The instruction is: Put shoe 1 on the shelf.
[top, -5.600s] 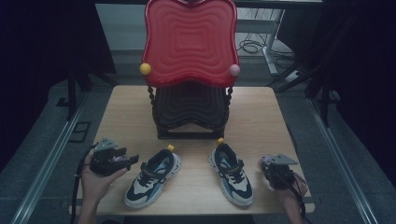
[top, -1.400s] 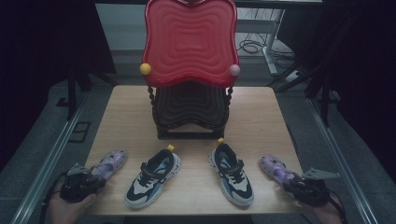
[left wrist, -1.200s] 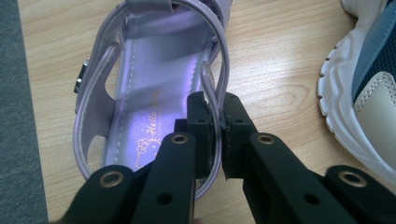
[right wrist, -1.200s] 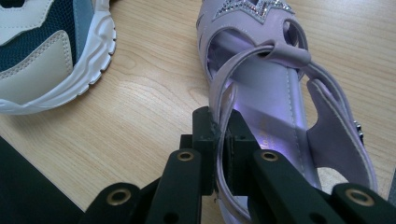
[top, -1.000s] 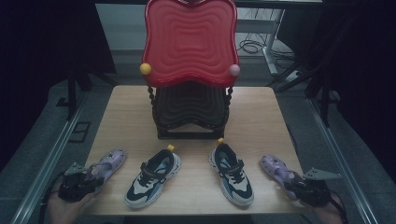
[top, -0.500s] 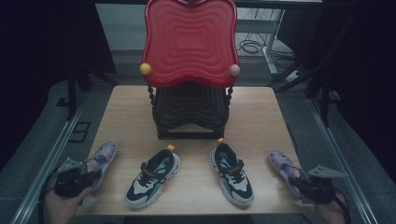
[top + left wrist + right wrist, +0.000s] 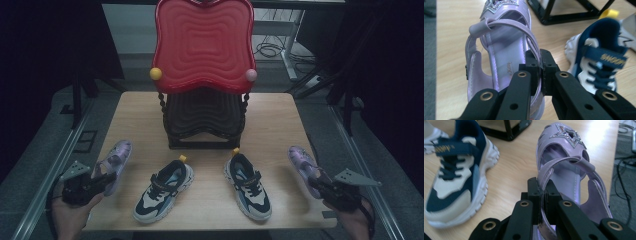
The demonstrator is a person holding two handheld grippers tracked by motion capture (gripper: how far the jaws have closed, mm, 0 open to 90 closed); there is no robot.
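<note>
here, two lilac sandals sit at the table's outer edges; my left gripper (image 7: pixel 541 72) is clamped on the side strap of the left sandal (image 7: pixel 116 161); my right gripper (image 7: pixel 541 197) pinches the strap of the right sandal (image 7: pixel 301 161); between them lie two navy sneakers (image 7: pixel 165 189), before a red and black rack (image 7: pixel 202 47) on the wooden table (image 7: pixel 280 120).

Glossy lilac sandals (image 7: pixel 499 62) (image 7: pixel 571 170) of smooth synthetic leather with glittery stars; matt black plastic jaws; pale wood-grain table (image 7: pixel 280 125); ridged shiny red plastic tray (image 7: pixel 202 45)
</note>
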